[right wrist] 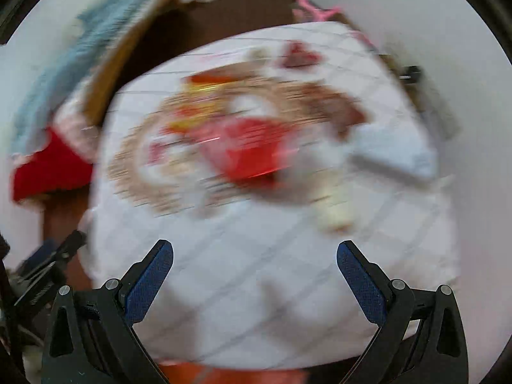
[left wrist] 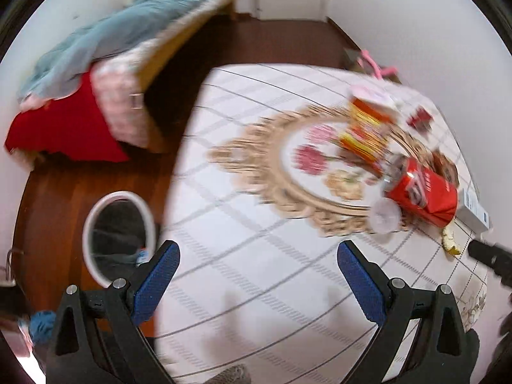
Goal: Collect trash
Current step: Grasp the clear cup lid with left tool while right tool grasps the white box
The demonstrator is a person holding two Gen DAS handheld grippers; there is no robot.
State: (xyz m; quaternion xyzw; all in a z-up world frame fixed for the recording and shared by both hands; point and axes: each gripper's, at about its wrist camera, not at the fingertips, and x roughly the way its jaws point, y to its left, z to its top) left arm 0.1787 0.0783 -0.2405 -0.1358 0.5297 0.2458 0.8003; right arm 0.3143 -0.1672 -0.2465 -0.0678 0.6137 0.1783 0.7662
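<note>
left gripper [left wrist: 257, 256]: black frame, silver screws | fingers [left wrist: 166, 264]: blue textured pads

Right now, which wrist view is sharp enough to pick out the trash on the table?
Left wrist view: mild motion blur, red can and bin still readable. Right wrist view: heavy smear, the can is only a red blotch; its gripper alone is sharp.

text: none legible | red can [left wrist: 422, 192] lettering blurred | both views
</note>
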